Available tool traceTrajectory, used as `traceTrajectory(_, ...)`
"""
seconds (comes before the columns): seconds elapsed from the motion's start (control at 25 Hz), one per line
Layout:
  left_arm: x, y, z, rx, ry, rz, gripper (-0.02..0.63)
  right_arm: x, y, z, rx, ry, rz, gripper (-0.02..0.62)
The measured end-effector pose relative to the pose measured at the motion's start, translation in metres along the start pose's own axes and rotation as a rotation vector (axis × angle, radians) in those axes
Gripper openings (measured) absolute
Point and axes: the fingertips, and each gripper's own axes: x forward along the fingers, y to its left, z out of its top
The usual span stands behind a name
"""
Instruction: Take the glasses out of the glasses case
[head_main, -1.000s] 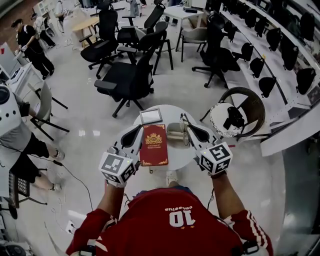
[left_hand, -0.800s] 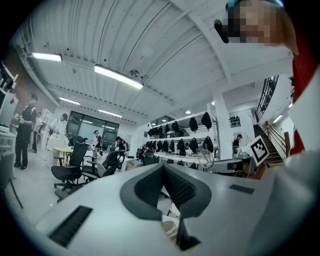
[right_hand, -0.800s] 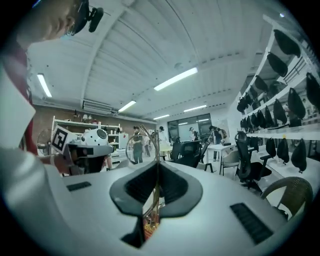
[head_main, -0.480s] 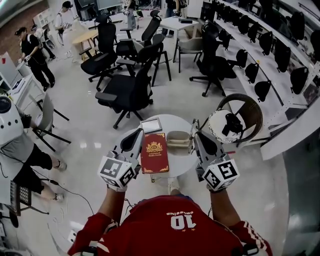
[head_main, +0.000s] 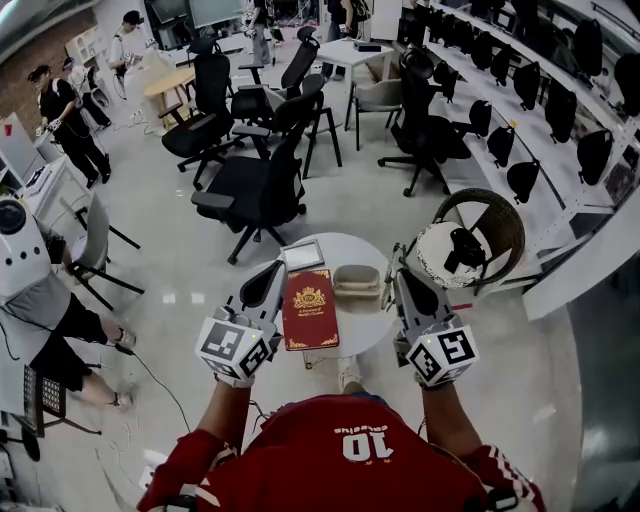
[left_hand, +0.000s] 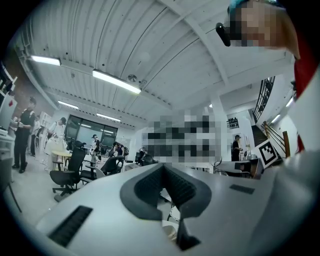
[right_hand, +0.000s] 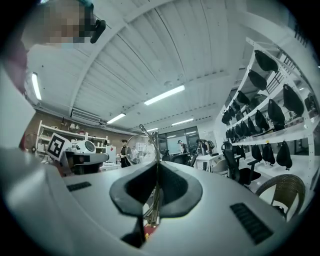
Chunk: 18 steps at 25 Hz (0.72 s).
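Glasses: pinched in the right hand-held gripper, just right of the glasses case, over the right edge of the counter.
Glasses axis: the thin metal frame runs along the jaw seam. One round lens stands beyond the jaw tips, pointing away from the person.
Right hand-held gripper: jaws pressed onto the frame, with wire showing in the seam.
Left hand-held gripper: jaws pressed together with nothing between them, held at the counter's left edge beside the red book.
Glasses case: beige, lying crosswise on the counter, right of the book.
Red book: closed, with a gold crest, long side running near to far.
Grey-framed tile: flat, just beyond the book.
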Motion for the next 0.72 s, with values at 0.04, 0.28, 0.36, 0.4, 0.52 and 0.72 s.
traceTrajectory(0.04, -0.0004, -0.0001, -0.0003, 0.002, 0.000, 0.002, 0.008, -0.0004, -0.0012, -0.0006, 0.000, 0.000, -0.002, 0.026)
traceTrajectory(0.28, -0.0048, 0.0000, -0.0007, 0.004, 0.002, 0.015, 0.008, -0.0032, -0.0061, 0.0000, 0.000, -0.001, -0.009, 0.026)
traceTrajectory(0.36, -0.0056, -0.0006, -0.0020, 0.004, 0.003, 0.019, 0.008, -0.0038, -0.0067, -0.0010, 0.001, -0.001, -0.008, 0.026)
traceTrajectory(0.4, -0.0059, -0.0010, -0.0023, 0.005, 0.003, 0.019, 0.008, -0.0040, -0.0068, -0.0014, 0.001, -0.001, -0.007, 0.026)
traceTrajectory(0.52, -0.0070, -0.0016, -0.0014, 0.006, 0.002, 0.022, 0.008, -0.0038, -0.0054, -0.0013, 0.000, 0.000, -0.002, 0.026)
traceTrajectory(0.72, -0.0083, -0.0013, 0.0007, 0.008, 0.002, 0.024, 0.008, -0.0026, -0.0032, -0.0009, -0.001, 0.004, 0.003, 0.026)
